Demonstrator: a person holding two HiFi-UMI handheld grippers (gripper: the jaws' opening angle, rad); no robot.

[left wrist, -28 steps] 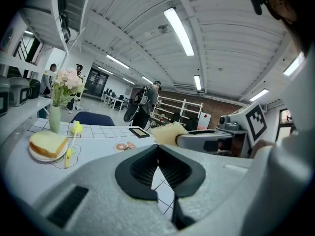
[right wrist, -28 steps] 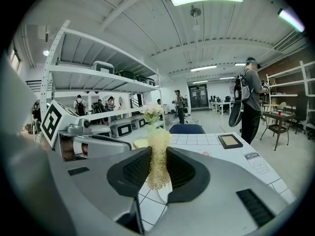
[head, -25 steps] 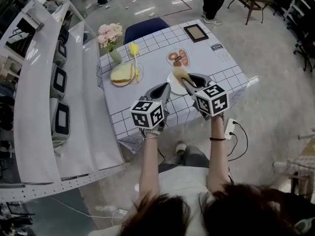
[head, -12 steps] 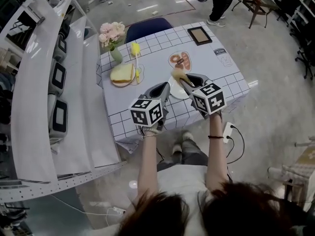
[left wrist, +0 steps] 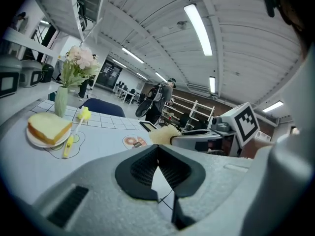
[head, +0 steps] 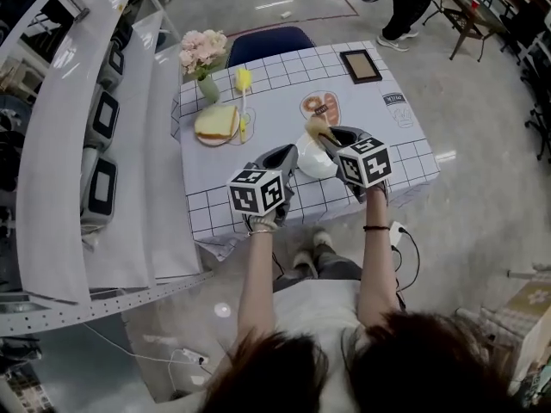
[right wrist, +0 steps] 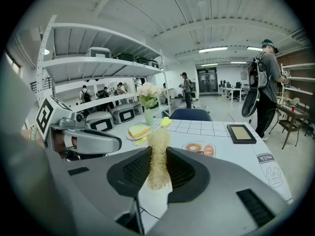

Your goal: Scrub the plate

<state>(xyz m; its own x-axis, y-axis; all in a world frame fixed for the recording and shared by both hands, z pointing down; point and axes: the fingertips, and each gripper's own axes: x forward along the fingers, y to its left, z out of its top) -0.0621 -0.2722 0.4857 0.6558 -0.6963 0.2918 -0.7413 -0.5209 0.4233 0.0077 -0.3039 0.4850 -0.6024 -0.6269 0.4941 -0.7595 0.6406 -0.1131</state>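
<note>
Currently both grippers sit over the near edge of the table (head: 274,117), which is covered in a white cloth with a grid border. The right gripper (right wrist: 158,149) is clamped on a pale golden mesh scrubber (right wrist: 158,157). The wad stands upright between its dark ribbed pads, with its top poking out past the jaw tips. From the head view the scrubber (head: 315,127) points toward the far side.

The white plate (head: 310,166) lies just below and to the left of the right gripper (head: 327,138), near the table's front edge and between the two grippers. Whether the scrubber touches the plate cannot be told.

The left gripper (left wrist: 157,146) has its jaw tips pressed together with nothing between them, and only gridded cloth shows through the gap behind the tips. In the head view it (head: 290,152) sits just left of the plate.

Farther back on the left lie a sandwich (head: 215,122) and a yellow-headed brush (head: 242,101) just to its right, with a vase of pink flowers (head: 204,58) behind them. A doughnut-print mat (head: 320,106) sits mid-table and a dark picture frame (head: 360,65) at the far right. A blue chair (head: 274,41) stands beyond the far edge.
</note>
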